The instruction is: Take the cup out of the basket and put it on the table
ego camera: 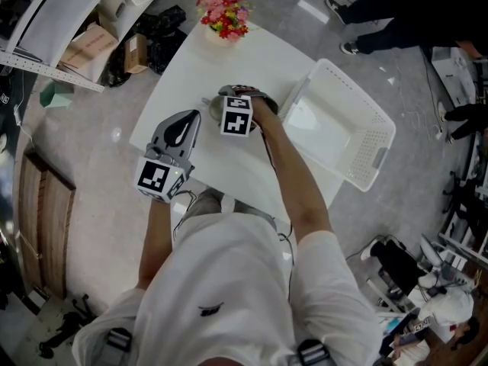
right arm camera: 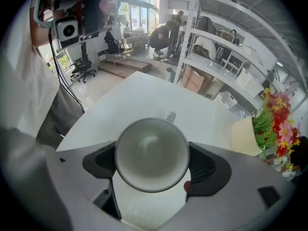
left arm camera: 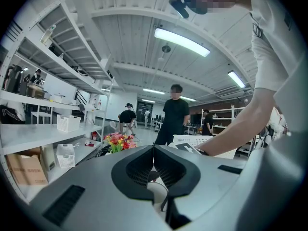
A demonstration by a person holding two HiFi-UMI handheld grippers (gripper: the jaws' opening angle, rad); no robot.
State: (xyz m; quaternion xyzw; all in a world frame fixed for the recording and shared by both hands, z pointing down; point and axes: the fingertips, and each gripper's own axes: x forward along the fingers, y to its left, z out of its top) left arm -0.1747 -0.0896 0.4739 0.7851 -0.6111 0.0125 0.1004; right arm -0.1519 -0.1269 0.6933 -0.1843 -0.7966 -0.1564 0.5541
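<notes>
Right hand-held gripper (right arm camera: pixel 152 156): I read its jaws as spread to either side of a grey cup (right arm camera: pixel 150 143), with the dark pads (right arm camera: pixel 98 163) pressed against the cup's wall on the left and right. It is clamped on the cup.
Cup: it stands upright with its mouth facing the right gripper view's camera and its handle (right arm camera: pixel 171 115) pointing away from it. It is outside the white basket (ego camera: pixel 372 145) and over the middle of the white surface (ego camera: pixel 229 59). I cannot tell whether its base touches the surface.
Left hand-held gripper (left arm camera: pixel 154 149): its jaws are brought together, the pads meeting along a thin line with nothing between them. In the head view I find it over the near left part of the surface, apart from the cup.
Basket: it is rectangular perforated plastic and sits on the right side of the surface, just beside the right hand-held gripper.
Flowers: I see a bunch of red, pink and yellow flowers (ego camera: pixel 223 17) in a pale pot at the far end of the surface, well apart from the cup.
Arm: the person's bare right forearm (ego camera: pixel 284 166) runs from a white T-shirt out to the gripper holding the cup.
Surroundings: white shelving (left arm camera: pixel 43 129) carries small white baskets and cardboard boxes on the left of the left gripper view. A person in black (left arm camera: pixel 175 112) stands beyond the surface in that same view.
</notes>
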